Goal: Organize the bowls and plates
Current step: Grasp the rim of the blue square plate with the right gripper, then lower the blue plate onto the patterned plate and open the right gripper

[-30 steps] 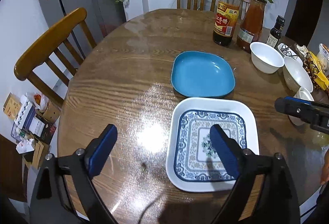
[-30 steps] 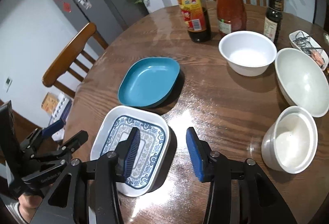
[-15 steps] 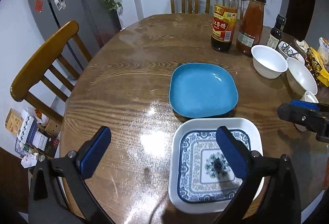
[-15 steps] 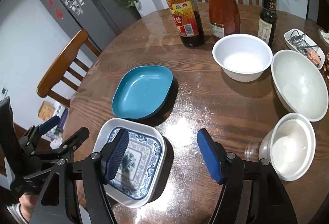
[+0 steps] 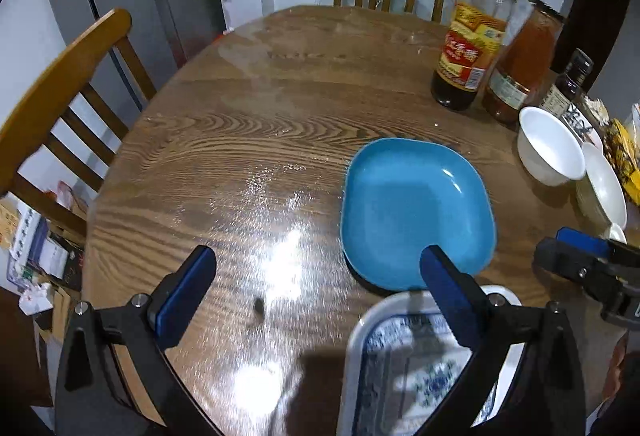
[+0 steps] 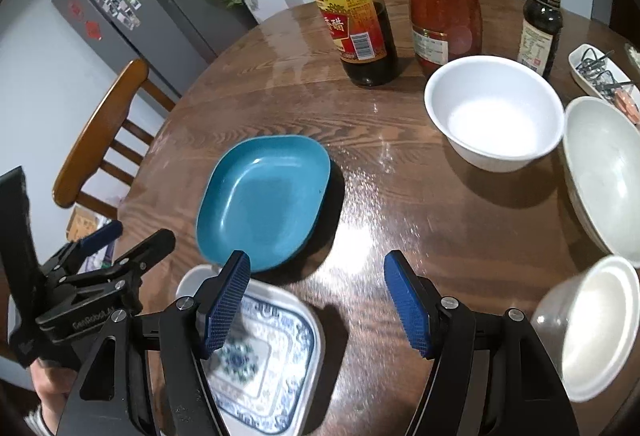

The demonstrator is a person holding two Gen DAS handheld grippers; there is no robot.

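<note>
1. Plates sit near the bench's front edge: a blue plate (image 5: 416, 212), square with rounded corners, plain and glossy, and just in front of it a white plate (image 6: 276, 352) with a blue patterned border and a floral centre.
2. Three white bowls stand to the right: a deep round bowl (image 6: 494, 112), a wider bowl (image 6: 604, 172) beside it, and a small bowl (image 6: 596, 324) nearest the edge.
3. Behind them, a vinegar bottle (image 6: 354, 4) carries a red-and-yellow label with Chinese characters and a barcode; I can't read the small print.
4. The left tongs (image 5: 316, 300) gape wide, holding nothing.
5. The right tongs (image 6: 316, 304) have just been opening and grip nothing.
6. "GenRobot" seems printed on the left tongs' body.
</note>
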